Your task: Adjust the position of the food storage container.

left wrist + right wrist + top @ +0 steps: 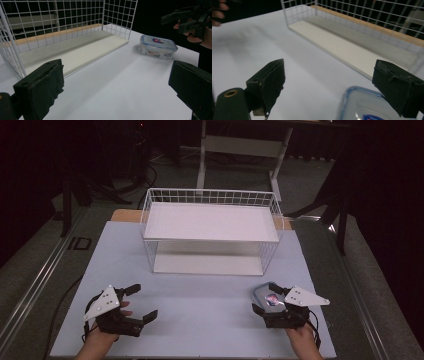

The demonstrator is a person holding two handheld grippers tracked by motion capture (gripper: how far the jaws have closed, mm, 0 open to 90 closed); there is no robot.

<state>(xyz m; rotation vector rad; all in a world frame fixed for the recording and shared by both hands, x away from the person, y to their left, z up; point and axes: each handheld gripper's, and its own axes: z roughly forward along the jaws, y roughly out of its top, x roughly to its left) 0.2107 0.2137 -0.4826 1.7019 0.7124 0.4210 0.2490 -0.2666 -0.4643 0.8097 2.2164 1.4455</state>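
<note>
Small clear food container [158, 46] with blue-rimmed snap lid, sitting flat on white table [200, 320], near front right corner, well apart from wire shelf rack [212, 230] at about 11 o'clock from it. In high view, container [270, 299] just ahead of right gripper [264, 296], partly under its jaws. In right gripper view, lid corner [362, 105] low at 5 o'clock, between the two black jaws but no pad pressing on it: jaws spread wide, nothing pinched.

Left gripper [141, 303] at front left of table, jaws spread, empty, pointing toward 2 o'clock, container well apart from it.

Handling, judged: rigid plastic, walls stiff but smooth and glossy, so likely slippery under pads. Looks light; contents hard to tell through wall, possibly little or nothing. Not fragile, though lid latches could pop under a hard squeeze on the ends.

Best hold, judged: across the short width, pads on the two long side walls just under lid rim, where rim lip gives a stop against slipping. Avoid pinching lid alone.
</note>
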